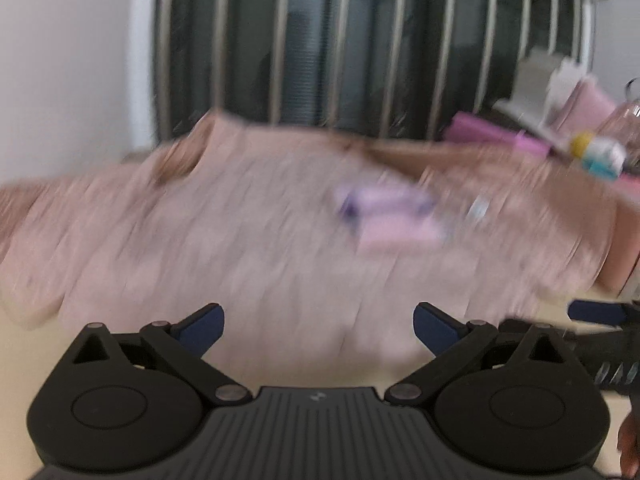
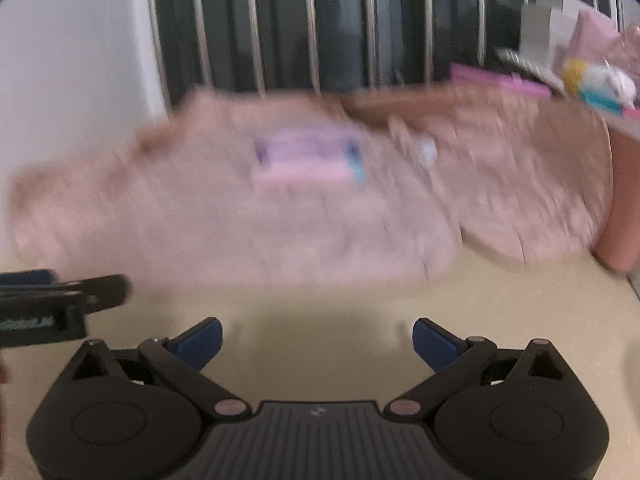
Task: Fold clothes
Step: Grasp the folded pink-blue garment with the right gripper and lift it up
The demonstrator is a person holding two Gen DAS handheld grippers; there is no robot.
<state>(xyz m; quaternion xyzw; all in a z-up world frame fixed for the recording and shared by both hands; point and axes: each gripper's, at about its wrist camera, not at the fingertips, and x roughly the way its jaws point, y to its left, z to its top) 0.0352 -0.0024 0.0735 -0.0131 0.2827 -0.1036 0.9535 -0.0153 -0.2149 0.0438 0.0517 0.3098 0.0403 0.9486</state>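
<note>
A pale pink shirt (image 1: 248, 240) with a lilac print (image 1: 384, 216) lies spread on a beige table (image 1: 304, 372); both views are motion-blurred. It also shows in the right wrist view (image 2: 224, 216), with the print (image 2: 308, 160) near its middle. My left gripper (image 1: 319, 330) is open and empty, its blue pads over the shirt's near hem. My right gripper (image 2: 317, 342) is open and empty, over bare table (image 2: 328, 332) just short of the hem. Each gripper shows at the edge of the other's view: the right one (image 1: 600, 320), the left one (image 2: 60, 296).
A barred dark window (image 1: 360, 40) stands behind the table. Another pinkish cloth (image 2: 532, 184) lies to the right over a salmon-coloured edge (image 2: 624, 208). Clutter of pink boxes and a yellow-and-teal item (image 2: 596, 80) sits at the back right.
</note>
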